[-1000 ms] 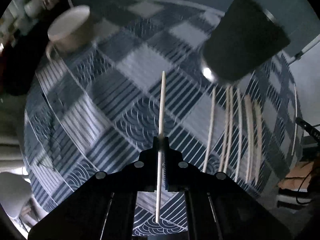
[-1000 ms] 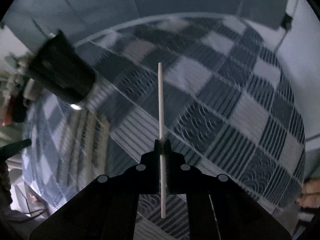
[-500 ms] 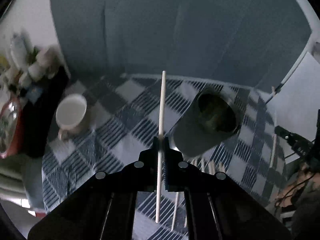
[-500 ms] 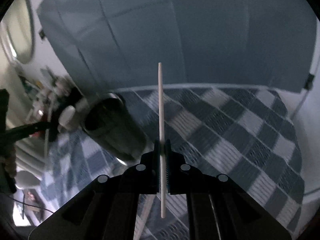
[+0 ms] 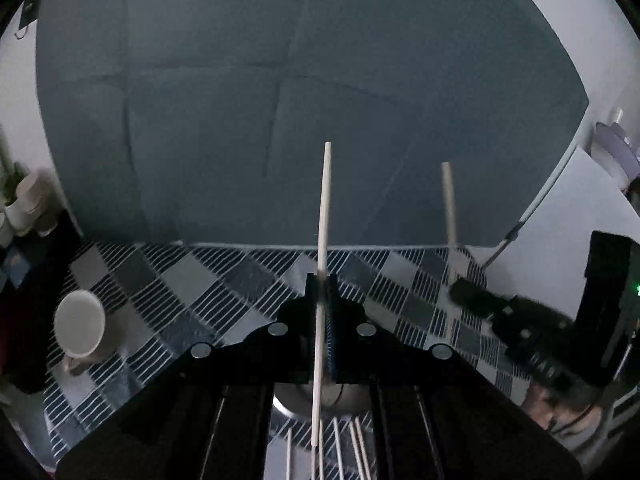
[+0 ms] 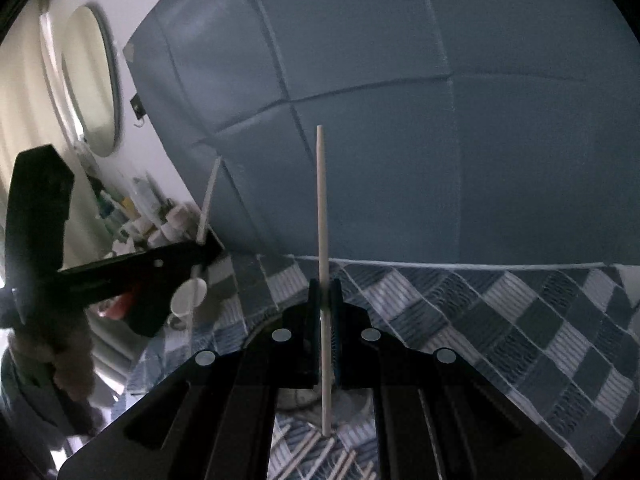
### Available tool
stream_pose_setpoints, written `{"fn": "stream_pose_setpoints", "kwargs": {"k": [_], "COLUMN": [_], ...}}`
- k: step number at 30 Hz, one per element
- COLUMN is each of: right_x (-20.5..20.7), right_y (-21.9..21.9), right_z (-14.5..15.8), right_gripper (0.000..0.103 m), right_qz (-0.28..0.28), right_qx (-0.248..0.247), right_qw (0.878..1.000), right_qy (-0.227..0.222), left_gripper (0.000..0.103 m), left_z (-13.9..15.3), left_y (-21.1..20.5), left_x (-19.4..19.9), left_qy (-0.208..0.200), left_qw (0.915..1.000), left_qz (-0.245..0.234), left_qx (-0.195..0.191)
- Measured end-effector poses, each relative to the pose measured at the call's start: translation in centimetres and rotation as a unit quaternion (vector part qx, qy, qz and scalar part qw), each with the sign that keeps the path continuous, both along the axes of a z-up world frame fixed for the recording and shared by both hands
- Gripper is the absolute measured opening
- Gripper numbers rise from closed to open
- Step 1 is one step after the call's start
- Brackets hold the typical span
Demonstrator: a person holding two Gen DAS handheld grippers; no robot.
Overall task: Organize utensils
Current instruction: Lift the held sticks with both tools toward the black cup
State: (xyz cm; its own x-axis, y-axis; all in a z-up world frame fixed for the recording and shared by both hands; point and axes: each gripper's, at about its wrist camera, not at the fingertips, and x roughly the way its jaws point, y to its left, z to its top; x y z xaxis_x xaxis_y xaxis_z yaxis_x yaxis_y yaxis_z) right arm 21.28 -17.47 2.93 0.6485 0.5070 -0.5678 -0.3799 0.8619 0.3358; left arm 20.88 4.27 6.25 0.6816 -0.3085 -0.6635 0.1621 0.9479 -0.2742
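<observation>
The left gripper [image 5: 321, 286] is closed on a chopstick [image 5: 322, 240]. The stick is clamped upright between the two pads, its upper length projecting past the fingertips and its lower end extending back beneath the jaws. Loose chopsticks [image 5: 354, 446] are seen lying on the checked tablecloth [image 5: 224, 280] below. A white mug [image 5: 80, 328] stands at the left. The right gripper [image 6: 324, 292] is likewise closed on a second chopstick [image 6: 321, 208], held upright between its pads, with both ends protruding.
</observation>
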Motion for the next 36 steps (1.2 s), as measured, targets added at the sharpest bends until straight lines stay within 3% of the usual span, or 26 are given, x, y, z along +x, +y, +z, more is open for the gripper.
{"fn": "stream_pose_setpoints", "kwargs": {"k": [6,13,29,36], "right_x": [2.3,3.4,1.7,0.0], "right_y": [1.3,2.1,2.0,2.2], "right_z": [-1.6,-3.7,-8.4,-8.5], "right_gripper": [0.005,0.005,0.005,0.005], "right_qz": [0.01,0.025,0.05,0.06], "right_qx": [0.022,0.037,0.03,0.002], "right_qw": [1.0,0.999,0.998,0.998], "right_qy": [0.009,0.017,0.037,0.021], "left_gripper": [0.005,0.005,0.005,0.005], "left_z": [-1.3,-3.4,-7.9,-8.8], "left_y": [0.0,-0.2,-1.3,-1.2], "left_x": [2.3,3.2,1.1,-0.9], "left_qy": [-0.003,-0.004,-0.043,-0.049], "left_qw": [0.999,0.9975,0.9988,0.9986], "left_qz": [0.008,0.02,-0.006,-0.015], "left_qx": [-0.045,-0.068,-0.02,-0.011]}}
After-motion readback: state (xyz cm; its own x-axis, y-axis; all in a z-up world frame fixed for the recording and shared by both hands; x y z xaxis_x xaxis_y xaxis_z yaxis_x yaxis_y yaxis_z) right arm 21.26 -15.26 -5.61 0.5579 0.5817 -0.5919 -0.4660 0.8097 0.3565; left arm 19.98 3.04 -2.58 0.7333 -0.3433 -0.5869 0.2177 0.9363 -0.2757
